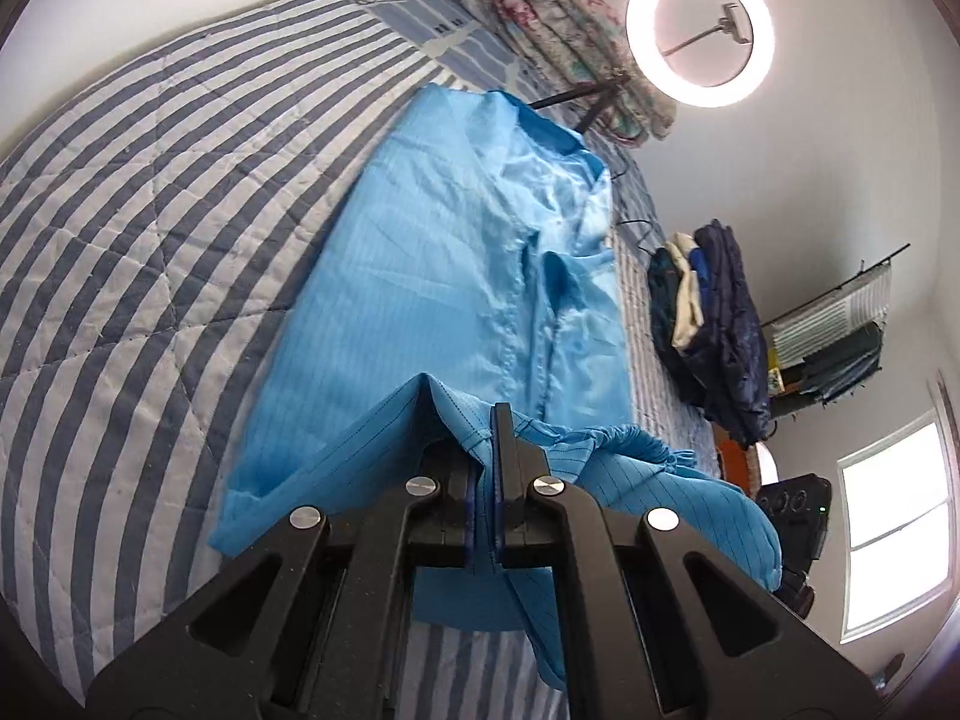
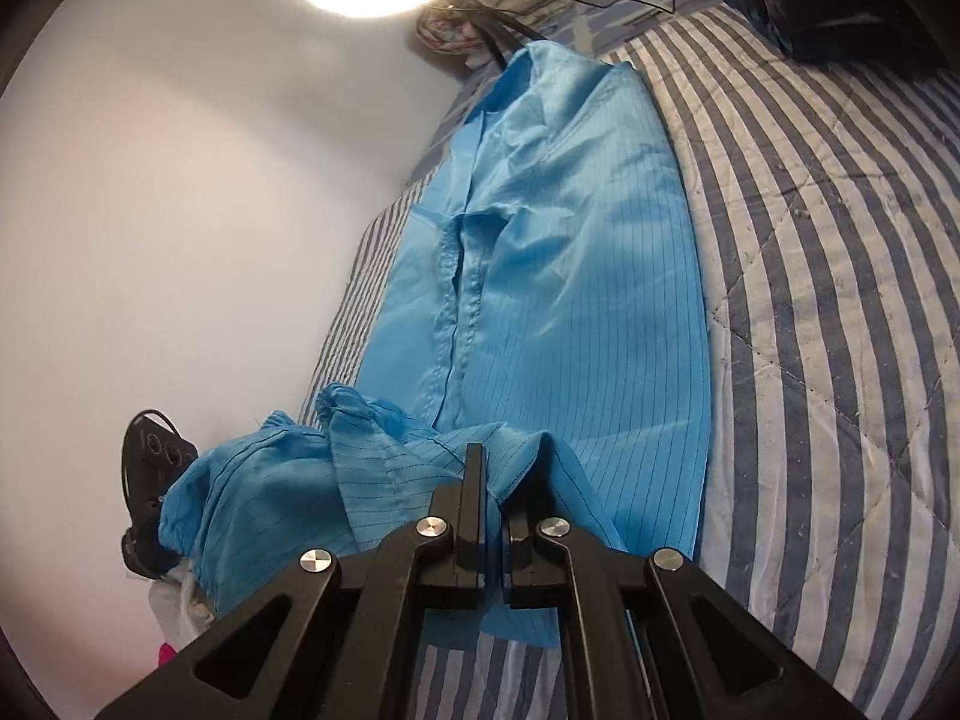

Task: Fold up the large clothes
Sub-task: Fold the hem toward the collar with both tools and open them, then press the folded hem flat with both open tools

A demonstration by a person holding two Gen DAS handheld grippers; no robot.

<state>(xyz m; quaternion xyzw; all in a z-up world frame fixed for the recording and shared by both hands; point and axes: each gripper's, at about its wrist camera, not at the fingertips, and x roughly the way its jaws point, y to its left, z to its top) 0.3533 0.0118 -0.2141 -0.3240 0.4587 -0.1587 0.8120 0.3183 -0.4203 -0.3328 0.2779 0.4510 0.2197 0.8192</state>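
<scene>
Both my claws pinch blue cloth: left claw (image 1: 489, 420) and right claw (image 2: 489, 462) each clamp the blue garment (image 1: 420, 252). Its body lies flat on the striped bed (image 1: 150, 180).

No text, label, brand, number or sign can be read in either view. The blue garment (image 1: 444, 252) shows only thin dark pinstripes, and the striped quilt (image 1: 150, 210) shows only its bands and stitching. The small dark marks on the striped sheet (image 1: 444, 24) at the upper middle of the left wrist view are too small and blurred to read as letters. The black device (image 2: 153, 468) at the lower left of the right wrist view shows round dials but no legible marking.
</scene>
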